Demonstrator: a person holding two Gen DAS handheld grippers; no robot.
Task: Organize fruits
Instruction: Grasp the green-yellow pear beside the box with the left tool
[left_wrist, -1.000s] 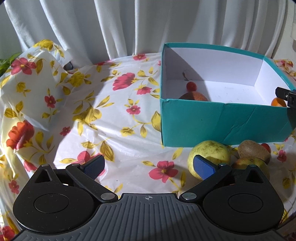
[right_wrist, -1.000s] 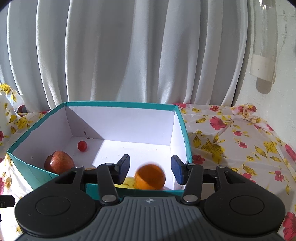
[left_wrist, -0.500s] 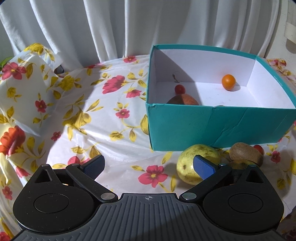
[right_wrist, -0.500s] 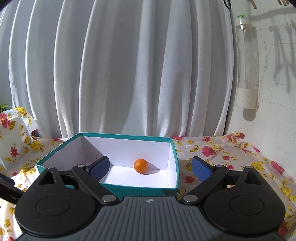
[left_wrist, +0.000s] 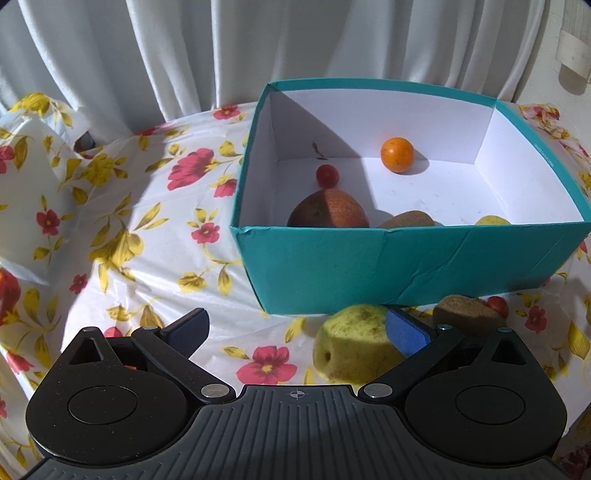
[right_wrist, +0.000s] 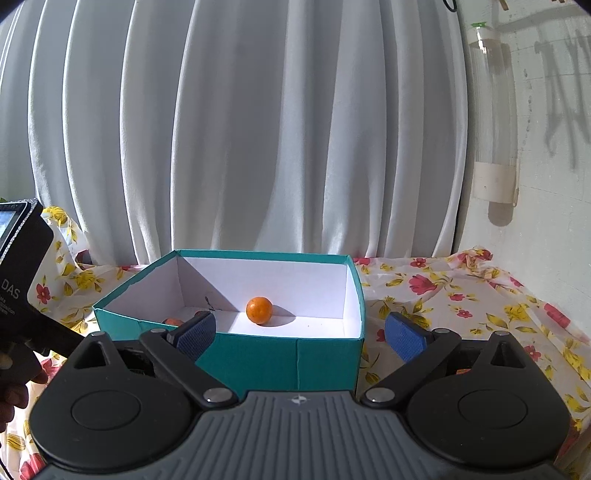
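A teal box (left_wrist: 388, 258) with a white inside stands on the flowered cloth. In it lie an orange (left_wrist: 397, 155), a cherry tomato (left_wrist: 327, 175), a red apple (left_wrist: 328, 214), a kiwi (left_wrist: 406, 221) and a bit of yellow fruit (left_wrist: 493, 220). In front of the box lie a green pear (left_wrist: 351, 343), a kiwi (left_wrist: 465, 314) and a cherry tomato (left_wrist: 496, 303). My left gripper (left_wrist: 295, 330) is open and empty, its right finger beside the pear. My right gripper (right_wrist: 299, 334) is open and empty, back from the box (right_wrist: 258, 350), with the orange (right_wrist: 259, 310) beyond it.
White curtains hang behind the table. The flowered cloth (left_wrist: 129, 229) bunches up at the far left. A wall with a hanging clear bottle (right_wrist: 495, 110) stands at the right. The other handle's black body (right_wrist: 22, 280) shows at the left of the right wrist view.
The orange left my right gripper and now rests in the box. My right gripper opened wide and drew back and up. My left gripper rose and shifted left, looking down into the box.
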